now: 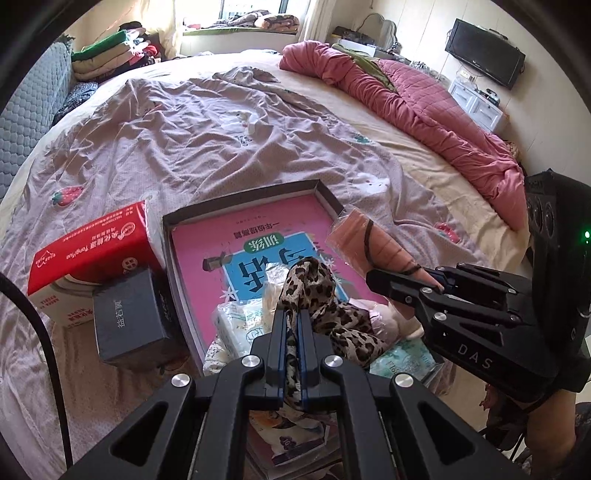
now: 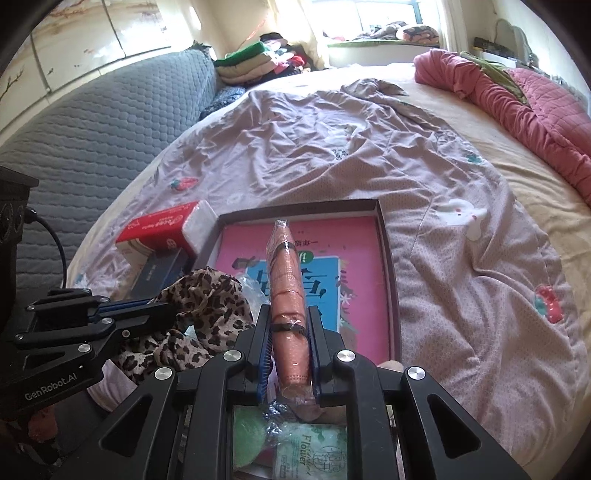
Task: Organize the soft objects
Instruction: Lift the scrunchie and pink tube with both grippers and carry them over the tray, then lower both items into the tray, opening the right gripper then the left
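Left wrist view: the left claw (image 1: 293,325) is clenched on a leopard scarf (image 1: 314,291) over the box (image 1: 243,195) on the bed — likely for sorting.

Right wrist view: the right claw (image 2: 287,354) grips a wrapped pink bundle (image 2: 286,288), lifted above the same box.

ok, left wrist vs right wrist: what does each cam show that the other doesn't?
Left wrist only: the wall TV and white drawer unit beyond the bed, plus the top face of the dark box.

Right wrist only: the green "Flower" packet under the right hand-held gripper, and the pale wall panels above the grey quilted headboard.

Both: left hand-held gripper shut on the leopard scarf, the right one shut on the wrapped pink roll, the tray with the pink book, and the red tissue pack.
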Demonstrator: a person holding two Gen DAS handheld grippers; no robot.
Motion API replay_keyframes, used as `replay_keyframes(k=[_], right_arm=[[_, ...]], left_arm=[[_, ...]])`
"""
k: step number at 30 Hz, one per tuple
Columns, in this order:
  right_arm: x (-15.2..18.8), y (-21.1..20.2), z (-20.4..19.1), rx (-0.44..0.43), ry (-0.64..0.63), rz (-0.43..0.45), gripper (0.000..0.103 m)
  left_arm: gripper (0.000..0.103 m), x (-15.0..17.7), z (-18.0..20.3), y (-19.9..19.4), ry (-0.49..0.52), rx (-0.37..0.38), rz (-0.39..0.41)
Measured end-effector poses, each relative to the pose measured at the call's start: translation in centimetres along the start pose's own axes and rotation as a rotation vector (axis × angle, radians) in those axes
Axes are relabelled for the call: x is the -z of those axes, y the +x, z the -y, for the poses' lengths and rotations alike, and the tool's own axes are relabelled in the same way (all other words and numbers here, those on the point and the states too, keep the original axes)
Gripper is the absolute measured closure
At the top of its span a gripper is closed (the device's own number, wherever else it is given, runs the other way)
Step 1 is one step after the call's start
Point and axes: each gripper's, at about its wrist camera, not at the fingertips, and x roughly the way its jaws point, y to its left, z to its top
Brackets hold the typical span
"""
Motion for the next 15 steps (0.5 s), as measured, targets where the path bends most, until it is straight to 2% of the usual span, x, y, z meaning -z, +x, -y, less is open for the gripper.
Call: replay_keyframes(k=[7,15], right_arm=[[0.4,1.5,0.1,0.038,-0.025,-0.038,0.084],[1.3,2.0,0.6,0.044,-0.007,-0.05,0.083]], left_arm=[[0.098,0.1,-0.3,0.7,-0.007,-0.004,-0.011],[0.098,0.3,-0.3,1.2,-0.009,0.008,-0.021]])
